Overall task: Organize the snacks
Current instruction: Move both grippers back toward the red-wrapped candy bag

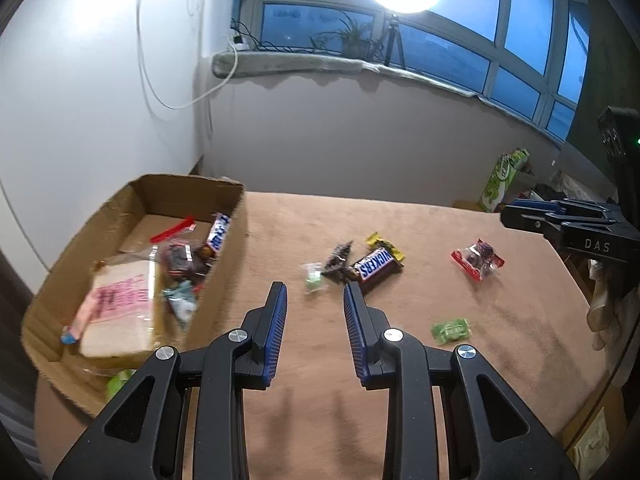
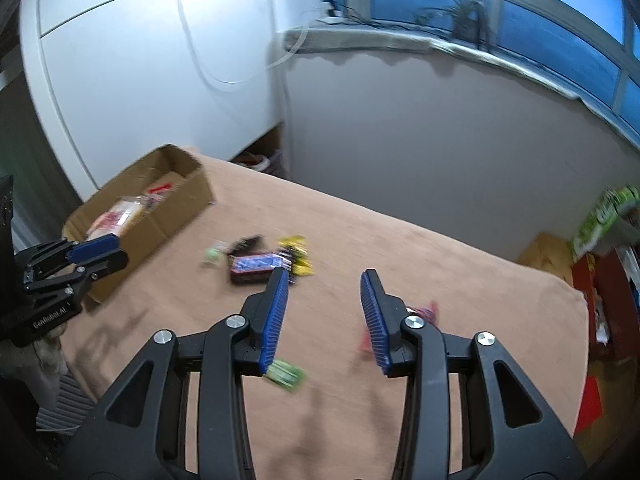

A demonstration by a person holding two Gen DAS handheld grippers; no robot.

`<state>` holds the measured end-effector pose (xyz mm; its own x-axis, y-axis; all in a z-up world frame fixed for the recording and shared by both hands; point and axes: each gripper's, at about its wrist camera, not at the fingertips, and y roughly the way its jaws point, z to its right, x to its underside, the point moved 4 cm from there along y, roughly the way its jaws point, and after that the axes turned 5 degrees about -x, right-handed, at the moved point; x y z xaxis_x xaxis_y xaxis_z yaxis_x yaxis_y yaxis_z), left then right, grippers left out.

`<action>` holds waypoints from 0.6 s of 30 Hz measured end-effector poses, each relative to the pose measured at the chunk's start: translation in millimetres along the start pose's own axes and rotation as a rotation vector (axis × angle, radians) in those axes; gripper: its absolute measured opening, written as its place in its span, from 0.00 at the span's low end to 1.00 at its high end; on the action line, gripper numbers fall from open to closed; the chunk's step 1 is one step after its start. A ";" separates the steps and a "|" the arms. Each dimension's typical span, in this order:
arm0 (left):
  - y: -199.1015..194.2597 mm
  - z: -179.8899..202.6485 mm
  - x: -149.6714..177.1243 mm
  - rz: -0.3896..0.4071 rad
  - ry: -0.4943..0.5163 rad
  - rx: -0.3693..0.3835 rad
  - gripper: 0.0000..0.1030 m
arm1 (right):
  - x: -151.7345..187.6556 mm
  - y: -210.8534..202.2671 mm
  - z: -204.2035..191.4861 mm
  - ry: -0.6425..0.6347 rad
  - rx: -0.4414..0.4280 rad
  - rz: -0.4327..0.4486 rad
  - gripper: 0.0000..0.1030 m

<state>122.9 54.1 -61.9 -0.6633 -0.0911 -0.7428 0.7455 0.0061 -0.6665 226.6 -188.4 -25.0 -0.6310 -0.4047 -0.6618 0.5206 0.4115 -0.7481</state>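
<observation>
A cardboard box (image 1: pixel 230 240) stands at the table's left and holds several snacks. On the table lie a Snickers bar (image 1: pixel 376 266), a dark wrapper (image 1: pixel 339 260), a yellow packet (image 1: pixel 386 244), a small pale green candy (image 1: pixel 313 277), a red-edged packet (image 1: pixel 478 260) and a green packet (image 1: pixel 451 330). My left gripper (image 1: pixel 315 296) is open and empty above the table, short of the candy and the Snickers. My right gripper (image 2: pixel 325 284) is open and empty, above the green packet (image 2: pixel 285 374), with the red-edged packet (image 2: pixel 425 314) behind its right finger. The box (image 2: pixel 160 220) and the Snickers bar (image 2: pixel 254 266) lie ahead on the left.
The brown table (image 1: pixel 400 360) runs to a wall under a windowsill with a plant (image 1: pixel 352 36) and a ring light on a tripod (image 1: pixel 394 40). A green carton (image 1: pixel 502 178) and clutter stand past the table's right end. The right gripper shows at the left wrist view's right edge (image 1: pixel 512 216).
</observation>
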 end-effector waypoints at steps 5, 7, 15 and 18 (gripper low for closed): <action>17.7 8.2 2.7 -0.033 0.005 0.012 0.27 | 14.7 1.5 33.4 0.036 0.033 -0.010 0.71; 25.9 10.4 4.1 -0.049 0.005 0.017 0.27 | 19.1 6.8 40.9 0.044 0.042 -0.026 0.71; 60.7 11.2 6.1 -0.104 0.012 0.007 0.27 | 45.1 43.7 66.1 0.057 0.054 -0.116 0.77; 72.3 8.8 6.6 -0.120 0.011 -0.005 0.27 | 52.2 56.4 72.8 0.075 0.045 -0.137 0.77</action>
<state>173.0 45.2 -114.5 -0.7487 -0.0807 -0.6579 0.6600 0.0008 -0.7512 264.9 -245.7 -105.3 -0.7384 -0.3919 -0.5488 0.4507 0.3186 -0.8339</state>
